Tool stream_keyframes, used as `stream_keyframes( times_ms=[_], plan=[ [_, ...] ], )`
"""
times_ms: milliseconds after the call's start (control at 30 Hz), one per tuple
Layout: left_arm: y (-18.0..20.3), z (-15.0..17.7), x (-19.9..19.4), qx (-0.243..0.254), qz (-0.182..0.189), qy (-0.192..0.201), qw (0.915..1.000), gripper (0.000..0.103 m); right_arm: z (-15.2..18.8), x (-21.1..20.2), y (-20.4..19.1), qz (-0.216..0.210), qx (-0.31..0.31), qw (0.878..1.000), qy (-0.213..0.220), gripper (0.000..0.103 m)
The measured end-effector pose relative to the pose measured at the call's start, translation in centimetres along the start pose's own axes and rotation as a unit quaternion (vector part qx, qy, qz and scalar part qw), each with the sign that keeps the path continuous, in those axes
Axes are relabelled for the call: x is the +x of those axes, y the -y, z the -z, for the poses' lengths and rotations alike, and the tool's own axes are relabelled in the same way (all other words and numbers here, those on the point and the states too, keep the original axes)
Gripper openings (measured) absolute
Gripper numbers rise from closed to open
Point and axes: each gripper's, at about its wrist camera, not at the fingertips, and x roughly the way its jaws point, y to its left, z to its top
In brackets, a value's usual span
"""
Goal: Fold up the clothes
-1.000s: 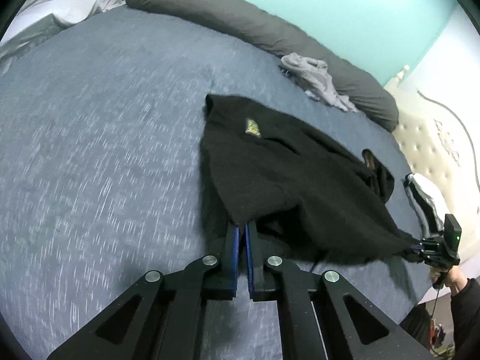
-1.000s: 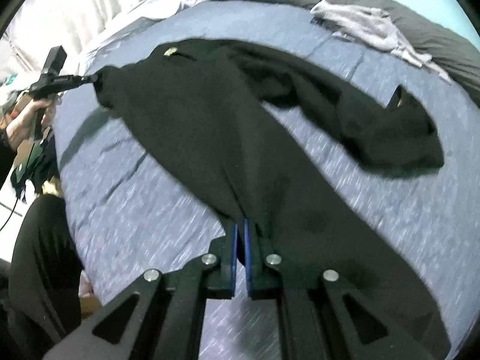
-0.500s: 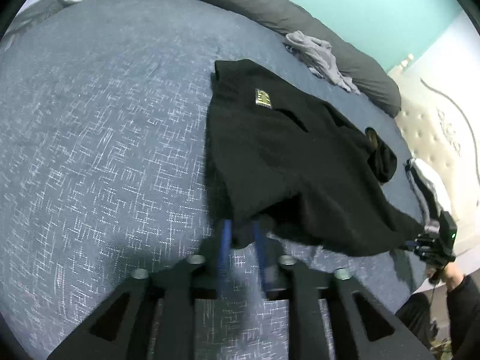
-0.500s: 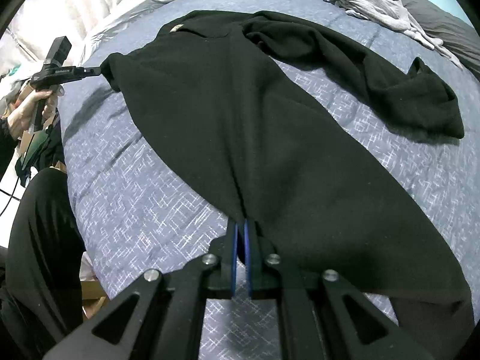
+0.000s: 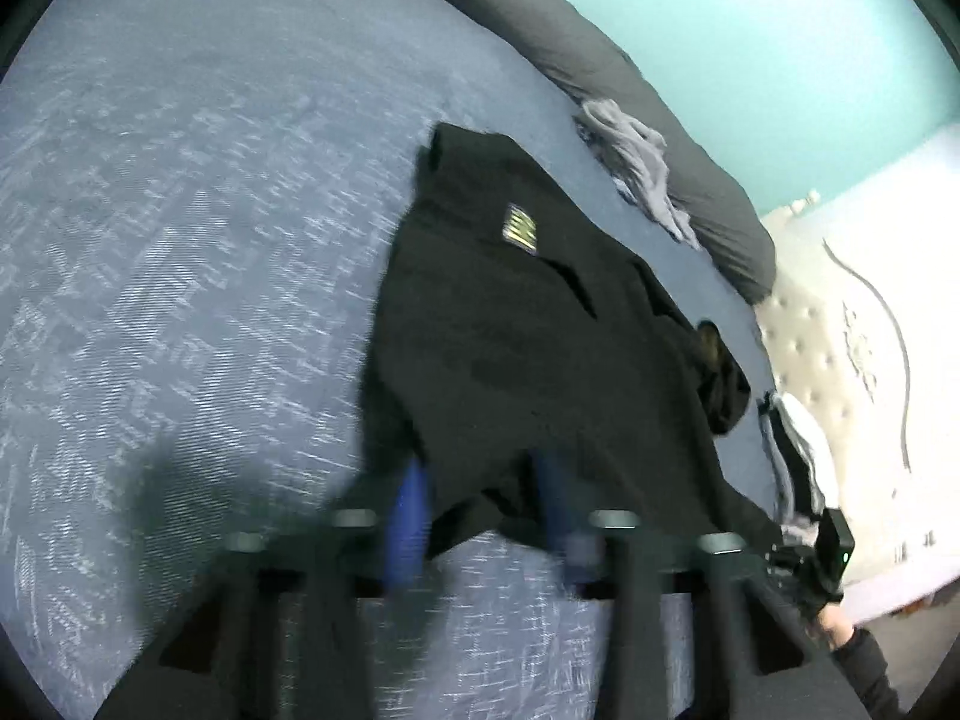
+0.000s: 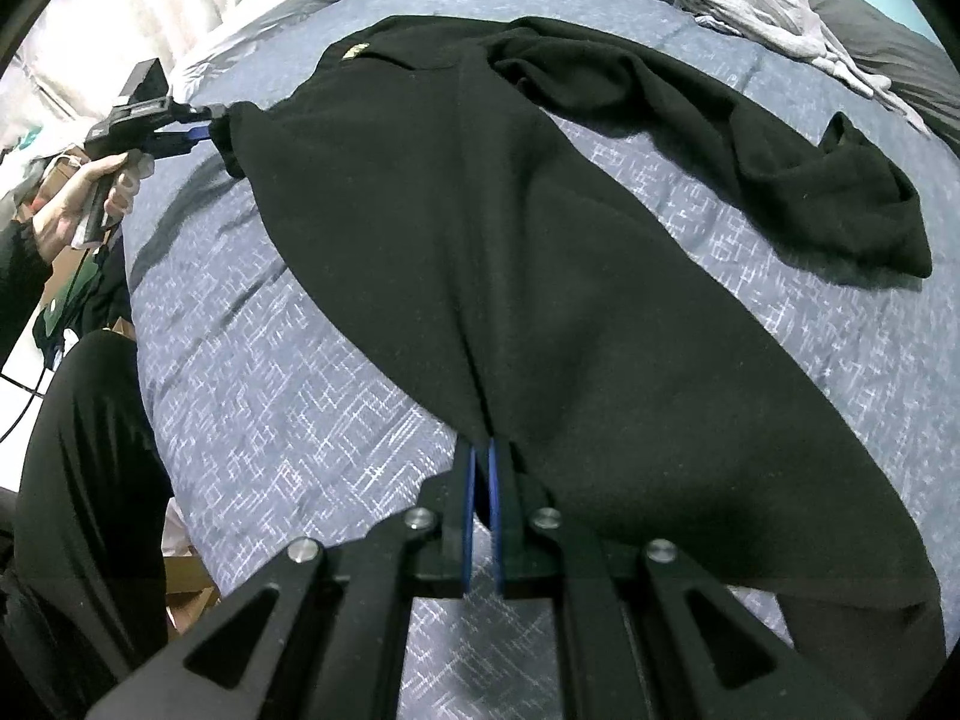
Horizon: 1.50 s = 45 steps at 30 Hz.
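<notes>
Your left gripper (image 5: 480, 498) sits at the near-left corner of the black garment (image 5: 540, 360); its jaws have just been closing a little after parting, and they stand narrowly apart with the hem corner between them, not pinched. Let that corner settle flat on the bed (image 5: 180, 240) before you draw away, so the edge does not curl under. The garment lies spread across the bed's blue cover, its small yellow label (image 5: 519, 228) facing up and one sleeve (image 6: 810, 198) flung out to the side and bunched at the cuff.

Your right gripper (image 6: 480, 468) is clamped tight on the garment's near edge, pulling a long crease up through the cloth. My judgement is that you should keep light tension there until the body lies smooth, then release and bring the loose sleeve across.

The cloth looks like a thick, matte fleece or knit, soft and slow to slide on the woven, flecked cover. Farther right, a crumpled grey garment (image 6: 768, 6) rests against a long dark bolster (image 5: 600, 60).
</notes>
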Motion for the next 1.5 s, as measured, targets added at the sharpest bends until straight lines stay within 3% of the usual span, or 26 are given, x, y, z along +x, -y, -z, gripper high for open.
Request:
stream_keyframes(
  times_ms=[67,167,433,733,833,933,1033,1133,1200,1333,1500],
  plan=[
    [0.7,0.0,0.0,0.013,0.005,-0.006,0.9999,0.012,-0.1,-0.4,0.1,0.001,0.0,1.0,0.003,0.004],
    [1.7,0.1,-0.6,0.033,0.006,-0.016,0.9993,0.007,-0.1,-1.0,0.1,0.004,-0.002,1.0,0.005,0.004],
    [1.9,2.3,-2.7,0.087,-0.052,-0.073,0.9922,0.007,0.9,-2.1,0.2,0.012,-0.002,1.0,0.002,0.004],
    [-1.2,5.3,-0.5,0.07,-0.095,-0.11,0.987,0.006,2.6,-0.4,-0.4,0.003,-0.005,0.999,-0.033,0.004],
    [-0.7,5.0,-0.6,0.071,-0.095,-0.105,0.9874,0.011,2.7,-0.5,-0.3,-0.005,-0.006,0.999,-0.035,0.005],
    [0.0,4.3,-1.0,0.075,-0.094,-0.098,0.9879,0.019,2.5,-2.1,0.9,-0.023,0.021,1.0,-0.005,0.008],
    [0.4,3.4,-1.5,0.068,-0.087,-0.082,0.9905,0.036,2.5,-3.6,2.4,-0.03,0.047,0.998,0.02,0.03],
    [0.0,2.4,-1.9,0.042,-0.076,-0.055,0.9947,0.039,3.0,-5.7,5.4,-0.022,0.091,0.995,0.044,0.035],
    [-0.1,2.2,-1.5,0.034,-0.078,-0.05,0.9951,0.041,3.8,-7.0,7.4,0.002,0.119,0.991,0.055,0.044],
    [-0.3,2.2,-0.2,0.029,-0.092,-0.054,0.9939,0.041,6.4,-10.0,12.6,0.071,0.204,0.973,0.079,0.049],
    [-0.4,2.9,0.8,0.028,-0.096,-0.061,0.9932,0.04,11.9,-14.3,19.2,0.121,0.328,0.928,0.129,0.057]
  ],
)
